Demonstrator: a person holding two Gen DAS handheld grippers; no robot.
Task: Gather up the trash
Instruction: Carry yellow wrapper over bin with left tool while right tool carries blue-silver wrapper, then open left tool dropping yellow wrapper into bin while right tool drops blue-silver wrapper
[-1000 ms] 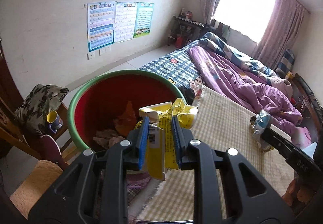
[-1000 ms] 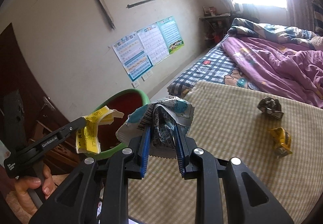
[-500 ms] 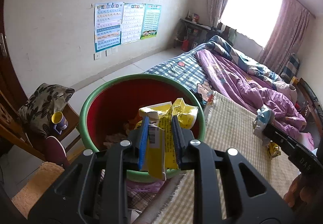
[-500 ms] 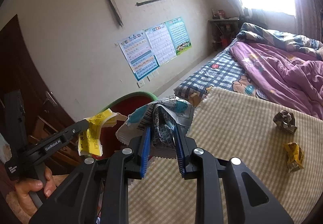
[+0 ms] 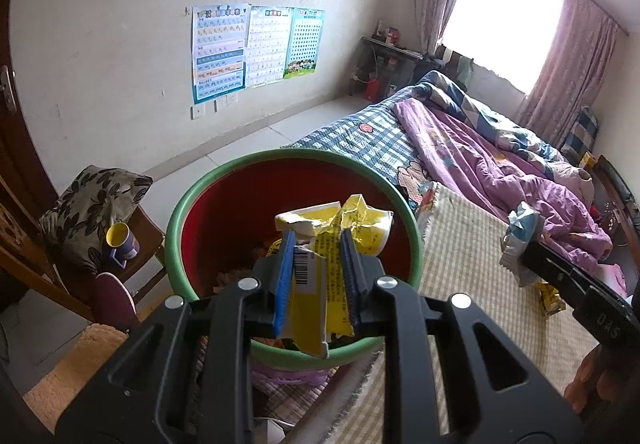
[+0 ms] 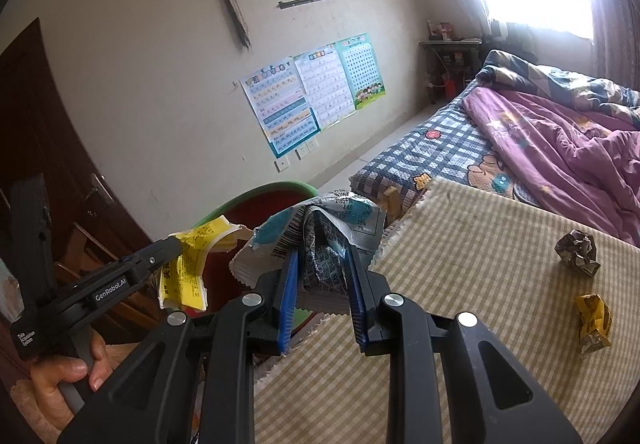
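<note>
My left gripper (image 5: 318,244) is shut on a crumpled yellow wrapper (image 5: 348,224) and holds it over the open mouth of a red bin with a green rim (image 5: 192,199). The bin holds several pieces of trash. My right gripper (image 6: 322,260) is shut on a silver and teal wrapper (image 6: 320,224), above the bed's edge just right of the bin (image 6: 256,199). The left gripper (image 6: 168,246) with its yellow wrapper (image 6: 188,268) shows at the left of the right wrist view. The right gripper's wrapper (image 5: 520,236) shows in the left wrist view.
A checked beige mat (image 6: 460,284) on the bed carries a dark crumpled ball (image 6: 578,252) and a yellow wrapper (image 6: 594,320). A purple quilt (image 5: 500,171) lies beyond. A wooden chair with a cushion (image 5: 88,203) and a yellow cup (image 5: 120,240) stands left of the bin.
My left gripper has moved forward and up over the bin with the yellow wrapper. My right gripper has moved back and up a little with its wrapper. Both stay shut.
</note>
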